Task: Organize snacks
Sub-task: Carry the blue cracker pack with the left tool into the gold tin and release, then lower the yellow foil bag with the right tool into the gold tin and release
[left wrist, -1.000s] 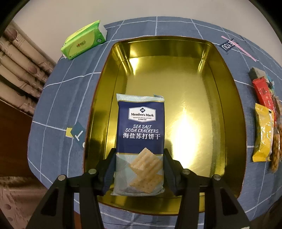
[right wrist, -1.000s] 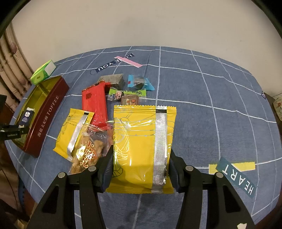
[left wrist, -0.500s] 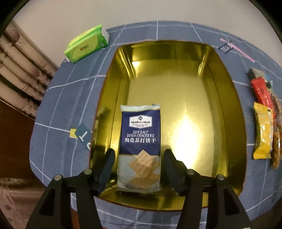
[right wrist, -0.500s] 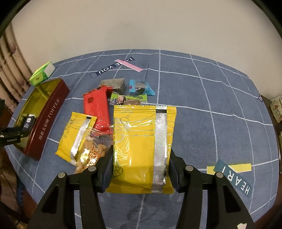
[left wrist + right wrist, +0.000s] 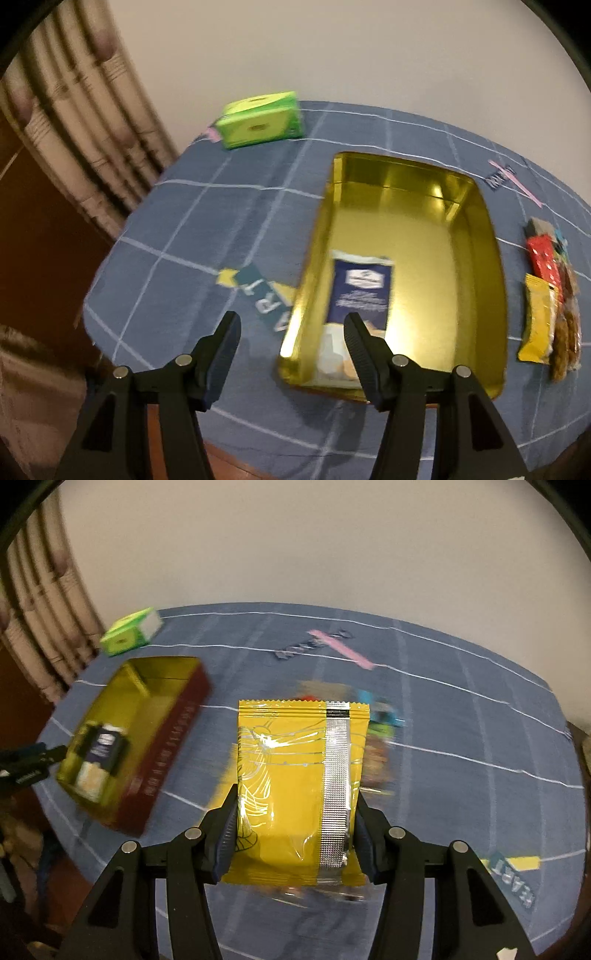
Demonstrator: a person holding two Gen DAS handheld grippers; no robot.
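A gold-lined tin (image 5: 424,254) with dark red outer walls (image 5: 173,746) stands on the blue checked cloth. A navy soda cracker packet (image 5: 360,291) lies inside it near the front left wall, also visible in the right wrist view (image 5: 105,749). My left gripper (image 5: 291,319) hangs open above the cloth and the tin's left rim, with nothing between its fingers. My right gripper (image 5: 295,794) is shut on a yellow foil snack packet (image 5: 295,760), held up off the table to the right of the tin.
A green tissue pack (image 5: 262,120) lies beyond the tin near the table's far left edge. A pile of small snacks (image 5: 546,295) sits right of the tin, partly hidden behind the yellow packet in the right wrist view. Curtains (image 5: 74,129) hang at the left.
My left gripper let go of the cracker packet, left it in the tin, then rose and drew away to the left. My right gripper lifted the yellow packet and swung towards the tin.
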